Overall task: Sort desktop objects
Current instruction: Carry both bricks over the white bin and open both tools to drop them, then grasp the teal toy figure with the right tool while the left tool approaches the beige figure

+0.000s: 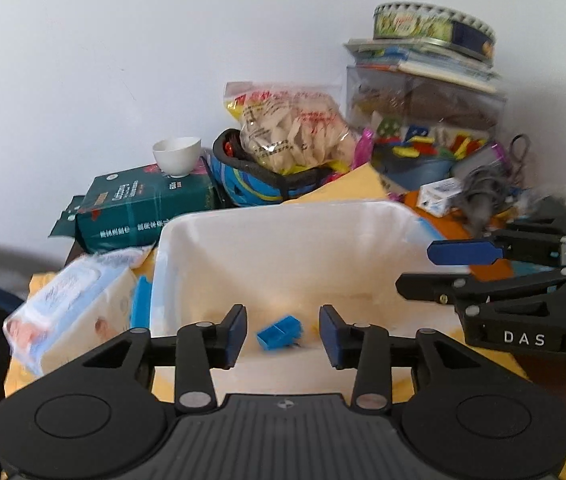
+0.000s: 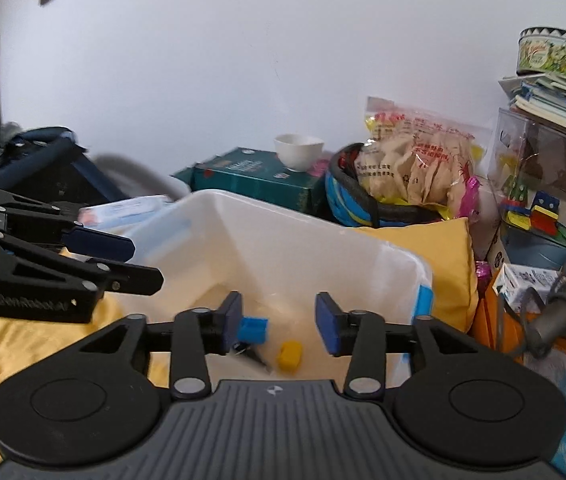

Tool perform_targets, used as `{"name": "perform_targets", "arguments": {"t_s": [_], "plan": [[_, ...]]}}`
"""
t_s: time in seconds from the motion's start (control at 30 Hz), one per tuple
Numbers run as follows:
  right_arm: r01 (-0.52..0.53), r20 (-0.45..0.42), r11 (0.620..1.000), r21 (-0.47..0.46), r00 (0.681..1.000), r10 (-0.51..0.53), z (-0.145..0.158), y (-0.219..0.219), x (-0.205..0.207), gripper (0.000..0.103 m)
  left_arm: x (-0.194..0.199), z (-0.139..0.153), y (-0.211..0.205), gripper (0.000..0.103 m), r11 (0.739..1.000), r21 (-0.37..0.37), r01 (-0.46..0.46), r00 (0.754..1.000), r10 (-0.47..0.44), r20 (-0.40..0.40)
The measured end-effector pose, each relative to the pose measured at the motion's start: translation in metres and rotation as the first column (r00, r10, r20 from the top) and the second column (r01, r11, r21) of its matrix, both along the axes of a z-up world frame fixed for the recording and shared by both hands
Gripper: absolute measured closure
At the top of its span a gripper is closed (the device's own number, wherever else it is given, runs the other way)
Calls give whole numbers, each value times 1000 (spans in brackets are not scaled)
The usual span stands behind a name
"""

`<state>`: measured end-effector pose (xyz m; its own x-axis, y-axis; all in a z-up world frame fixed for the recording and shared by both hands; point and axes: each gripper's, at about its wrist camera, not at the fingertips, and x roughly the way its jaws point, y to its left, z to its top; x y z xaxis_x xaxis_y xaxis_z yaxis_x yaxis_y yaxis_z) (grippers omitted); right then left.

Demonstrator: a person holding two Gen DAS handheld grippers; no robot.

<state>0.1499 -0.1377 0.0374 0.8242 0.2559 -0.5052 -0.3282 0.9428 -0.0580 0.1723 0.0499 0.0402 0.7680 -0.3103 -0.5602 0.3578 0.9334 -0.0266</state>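
Left wrist view: I'm over the big white plastic bin, smooth, boxy w/ round corners. My left gripper is half wide, nothing in it; same for the right gripper. Blue block, small, hard, square-edged, sits inside at 6 o'clock on the bin floor. Yellow block, tiny & rounded, lies by it. I think the drop's done, so pull back slow, don't bump the rim, then go for the soft wipes pack at 9.

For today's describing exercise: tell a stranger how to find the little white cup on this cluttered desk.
Start at the big white plastic bin in the middle. Behind its far left corner lies a dark green box. The white cup stands upright on top of it, left of the bag of snacks, the only plain white dish there.
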Motion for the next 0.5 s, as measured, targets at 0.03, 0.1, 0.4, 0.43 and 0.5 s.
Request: {"name": "perform_targets", "arguments": {"t_s": [0.03, 0.1, 0.4, 0.43, 0.5], "plan": [[-5, -8, 1000, 6, 1000, 5, -1, -2, -11, 47, -13, -1, 1, 50, 1000, -6, 11, 1000, -11, -9], [-11, -28, 1000, -3, 1000, 11, -6, -4, -28, 47, -34, -7, -2, 43, 1000, 16, 18, 1000, -17, -26], [-7, -182, 999, -52, 983, -3, -48, -4, -83, 46, -96, -56, -12, 42, 998, 34, 43, 980, -36, -195], [-4, -194, 998, -56, 981, -7, -51, -5, -88, 45, -100, -60, -13, 42, 998, 39, 47, 978, -38, -207], [0, -216, 998, -55, 976, -12, -57, -7, -94, 44, -108, -65, -14, 42, 998, 45, 51, 973, -40, -227]]}}
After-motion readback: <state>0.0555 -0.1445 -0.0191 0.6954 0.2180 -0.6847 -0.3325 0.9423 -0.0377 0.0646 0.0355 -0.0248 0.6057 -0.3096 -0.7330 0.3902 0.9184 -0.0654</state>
